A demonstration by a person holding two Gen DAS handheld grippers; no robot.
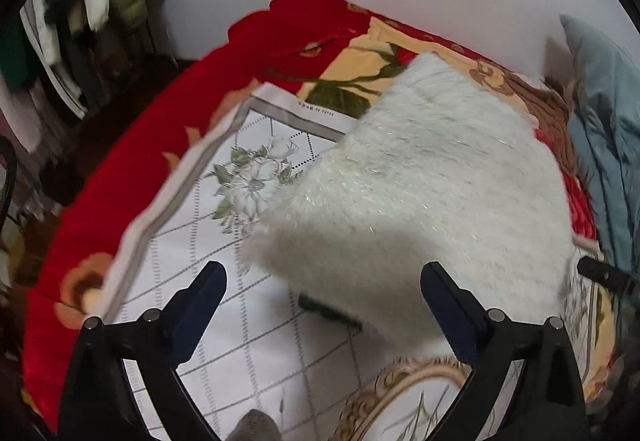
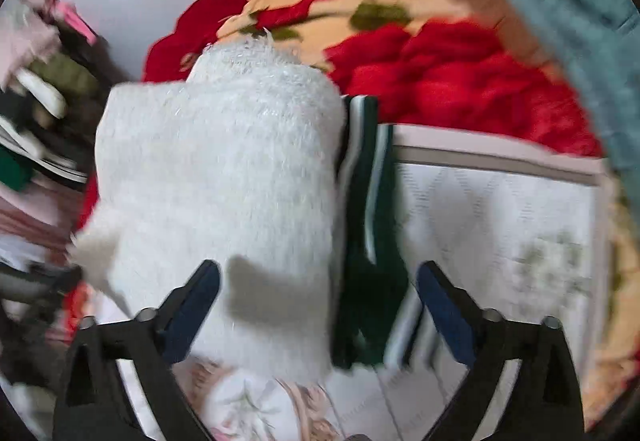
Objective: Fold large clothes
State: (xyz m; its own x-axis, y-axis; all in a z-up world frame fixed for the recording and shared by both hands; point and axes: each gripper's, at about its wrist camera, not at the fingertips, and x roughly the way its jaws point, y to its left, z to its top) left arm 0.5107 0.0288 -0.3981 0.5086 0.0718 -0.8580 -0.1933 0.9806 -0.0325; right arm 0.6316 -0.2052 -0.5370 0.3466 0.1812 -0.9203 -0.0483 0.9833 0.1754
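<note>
Faintly, small unreadable print on grey-bordered floral white sheet (image 1: pixel 280 113), fluffy white folded sweater (image 1: pixel 420 201) just ahead of wide-open, empty left claw (image 1: pixel 322 283) and right claw (image 2: pixel 318 283).

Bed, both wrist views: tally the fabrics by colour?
White fuzzy folded garment: 1
Dark green white-striped garment: 1
White floral grid-patterned sheet: 1
Red and yellow rose-print blanket: 1
Blue-grey quilted cover: 1
Total: 5
</note>
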